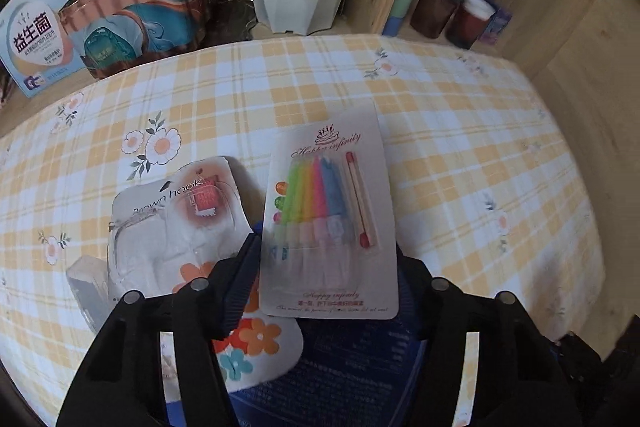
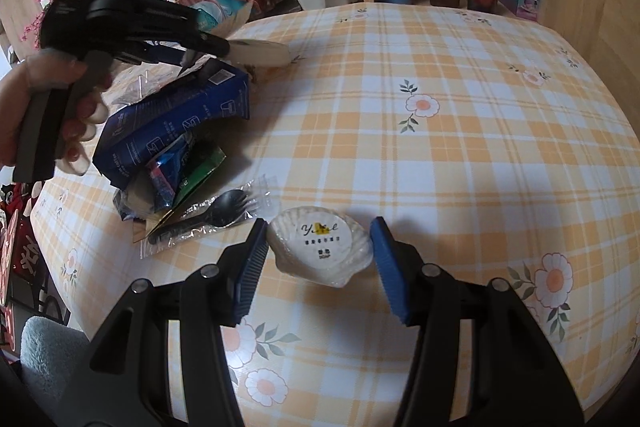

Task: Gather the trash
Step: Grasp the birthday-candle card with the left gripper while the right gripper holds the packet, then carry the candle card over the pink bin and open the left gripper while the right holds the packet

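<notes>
- Glossy white card, a flat blister pack of pastel birthday candles (image 1: 329,223), is seen between the fingers of the left gripper (image 1: 326,275); the ribbed blue pad on one side lies at the card's edge, the other pad is hidden behind it, so a true clamp cannot be told.
- The card is held above a dark blue printed carton (image 1: 352,359), judged to be the collecting box: crumpled wrappers spill from its open end in the right wrist view.
- Beside the candle card, a clear moulded plastic hook pack (image 1: 176,227) with a white backing lies on the surface (image 1: 480,155), a smooth yellow-and-white checked cloth with printed flowers.
- A scallop-shaped white soap (image 2: 320,251), ridged and wrapped in thin film, rests on the surface between the half-spread fingers of the right gripper (image 2: 320,259), with a gap visible at each pad; it is framed for a pinch but not pressed.
- Just beside the soap, toward the carton, a black plastic spork in a clear sleeve (image 2: 208,219) lies flat.
</notes>
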Demonstrator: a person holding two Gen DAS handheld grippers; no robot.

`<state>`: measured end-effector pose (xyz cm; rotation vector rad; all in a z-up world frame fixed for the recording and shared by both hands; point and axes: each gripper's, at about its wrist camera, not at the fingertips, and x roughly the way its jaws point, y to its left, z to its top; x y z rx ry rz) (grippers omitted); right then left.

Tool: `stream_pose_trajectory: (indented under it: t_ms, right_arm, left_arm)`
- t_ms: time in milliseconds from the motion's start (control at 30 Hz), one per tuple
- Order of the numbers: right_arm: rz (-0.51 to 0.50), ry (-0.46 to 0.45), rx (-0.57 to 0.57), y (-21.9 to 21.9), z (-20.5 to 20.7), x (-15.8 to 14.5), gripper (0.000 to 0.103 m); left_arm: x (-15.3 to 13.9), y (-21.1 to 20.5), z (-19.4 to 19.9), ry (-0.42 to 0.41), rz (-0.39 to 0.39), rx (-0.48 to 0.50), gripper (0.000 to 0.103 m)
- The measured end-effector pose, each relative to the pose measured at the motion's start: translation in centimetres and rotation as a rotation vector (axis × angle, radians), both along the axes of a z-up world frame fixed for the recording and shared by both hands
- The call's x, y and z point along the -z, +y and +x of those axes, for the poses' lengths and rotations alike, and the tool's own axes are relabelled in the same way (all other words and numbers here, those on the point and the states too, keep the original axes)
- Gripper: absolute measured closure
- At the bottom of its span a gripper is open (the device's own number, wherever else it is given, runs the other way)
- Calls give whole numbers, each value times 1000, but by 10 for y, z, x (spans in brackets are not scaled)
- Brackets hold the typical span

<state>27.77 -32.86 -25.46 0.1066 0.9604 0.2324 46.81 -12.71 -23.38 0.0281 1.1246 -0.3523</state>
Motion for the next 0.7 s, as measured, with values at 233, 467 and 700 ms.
stream_pose_trajectory:
  t_ms: [233, 467, 700]
  right_arm:
    - [-1, -7, -13, 8, -2, -5, 49]
    - [-1, -27, -23, 18, -9, -18, 49]
    - [-11, -57, -34, 27, -22, -38, 49]
  left_arm:
    - [-31, 21, -25, -71, -89, 27, 52]
    - [-55, 33, -64, -140, -103, 43, 53]
    - [-75, 47, -119, -221, -90, 45, 53]
